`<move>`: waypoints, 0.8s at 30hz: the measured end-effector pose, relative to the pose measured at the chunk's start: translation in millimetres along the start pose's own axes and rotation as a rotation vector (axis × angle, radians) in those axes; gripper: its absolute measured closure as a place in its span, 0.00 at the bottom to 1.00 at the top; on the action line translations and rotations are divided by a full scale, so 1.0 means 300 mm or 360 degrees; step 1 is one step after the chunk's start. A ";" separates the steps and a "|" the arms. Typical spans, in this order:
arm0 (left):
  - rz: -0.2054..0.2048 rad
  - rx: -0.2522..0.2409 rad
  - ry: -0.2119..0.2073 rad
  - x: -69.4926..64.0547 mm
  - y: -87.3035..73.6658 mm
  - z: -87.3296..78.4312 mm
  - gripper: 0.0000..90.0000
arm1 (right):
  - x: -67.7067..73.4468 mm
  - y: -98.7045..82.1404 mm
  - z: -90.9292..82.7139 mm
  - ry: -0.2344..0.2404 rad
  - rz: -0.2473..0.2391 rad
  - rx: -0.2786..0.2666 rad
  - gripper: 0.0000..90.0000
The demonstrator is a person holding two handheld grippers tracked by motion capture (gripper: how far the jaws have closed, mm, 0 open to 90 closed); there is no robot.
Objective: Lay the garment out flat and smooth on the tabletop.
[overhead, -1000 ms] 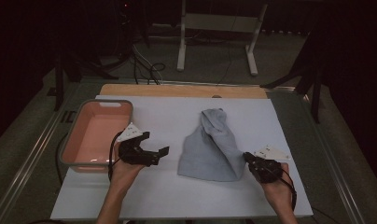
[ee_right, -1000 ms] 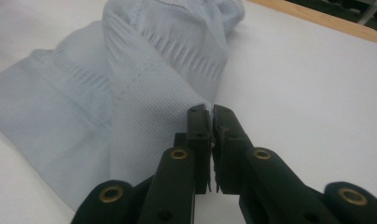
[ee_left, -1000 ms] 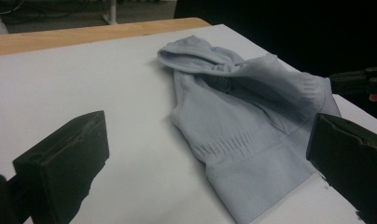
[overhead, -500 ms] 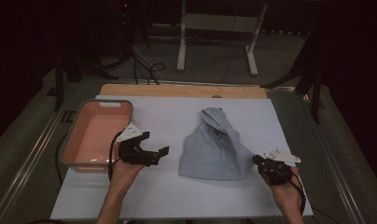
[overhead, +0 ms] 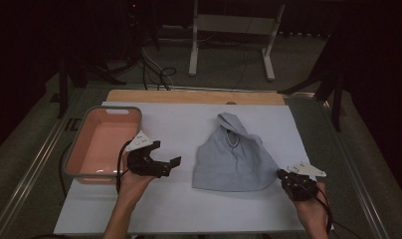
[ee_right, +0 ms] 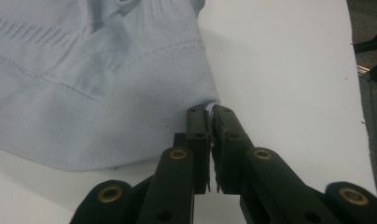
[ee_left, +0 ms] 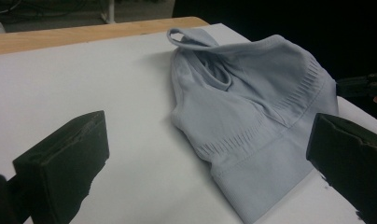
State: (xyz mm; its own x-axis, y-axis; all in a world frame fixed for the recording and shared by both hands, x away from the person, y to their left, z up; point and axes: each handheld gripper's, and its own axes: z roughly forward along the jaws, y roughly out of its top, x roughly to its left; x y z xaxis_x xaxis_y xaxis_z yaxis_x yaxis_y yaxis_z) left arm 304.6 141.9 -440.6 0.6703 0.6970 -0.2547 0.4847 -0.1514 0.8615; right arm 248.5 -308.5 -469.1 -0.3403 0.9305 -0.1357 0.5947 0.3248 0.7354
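A pale blue ribbed garment (overhead: 234,157) lies flat on the white sheet (overhead: 179,209), its strap end pointing to the far side. My right gripper (overhead: 281,175) is shut on the garment's near right hem corner. In the right gripper view the jaws pinch a bit of that cloth (ee_right: 98,88) at the tips of my right gripper (ee_right: 210,111). My left gripper (overhead: 170,165) stands open just left of the garment, clear of it, jaws pointing toward it. The left gripper view looks between its wide jaws at the garment (ee_left: 252,112).
A pink plastic basin (overhead: 102,142) with a grey rim sits at the left of the sheet, close behind the left hand. A wooden board edge (overhead: 194,97) runs along the far side. Metal table rails flank both sides; a white stand is on the floor beyond.
My right gripper has drawn the garment's hem corner to the right, and the lower edge has spread wider. The left gripper has stayed where it was.
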 end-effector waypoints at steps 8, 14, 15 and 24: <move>0.0003 0.0003 -0.0003 -0.002 0.000 0.003 0.00 | -0.019 -0.019 -0.012 -0.0023 0.0007 0.0019 0.95; 0.0003 0.0006 -0.0006 -0.003 -0.001 0.005 0.00 | -0.023 -0.030 -0.023 -0.0036 0.0014 0.0031 0.95; 0.0003 0.0006 -0.0005 -0.003 -0.001 0.005 0.00 | -0.024 -0.031 -0.024 -0.0036 0.0010 0.0034 0.95; 0.0003 0.0006 -0.0007 -0.003 -0.001 0.006 0.00 | -0.024 -0.043 -0.033 -0.0043 0.0001 0.0043 0.95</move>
State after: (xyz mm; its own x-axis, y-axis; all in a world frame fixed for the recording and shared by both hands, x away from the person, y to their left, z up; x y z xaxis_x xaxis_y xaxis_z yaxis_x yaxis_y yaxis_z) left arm 304.8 140.0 -441.4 0.6737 0.6936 -0.2550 0.4857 -0.1556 0.8602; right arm 236.1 -321.1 -471.0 -0.3204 0.9348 -0.1533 0.6147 0.3283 0.7172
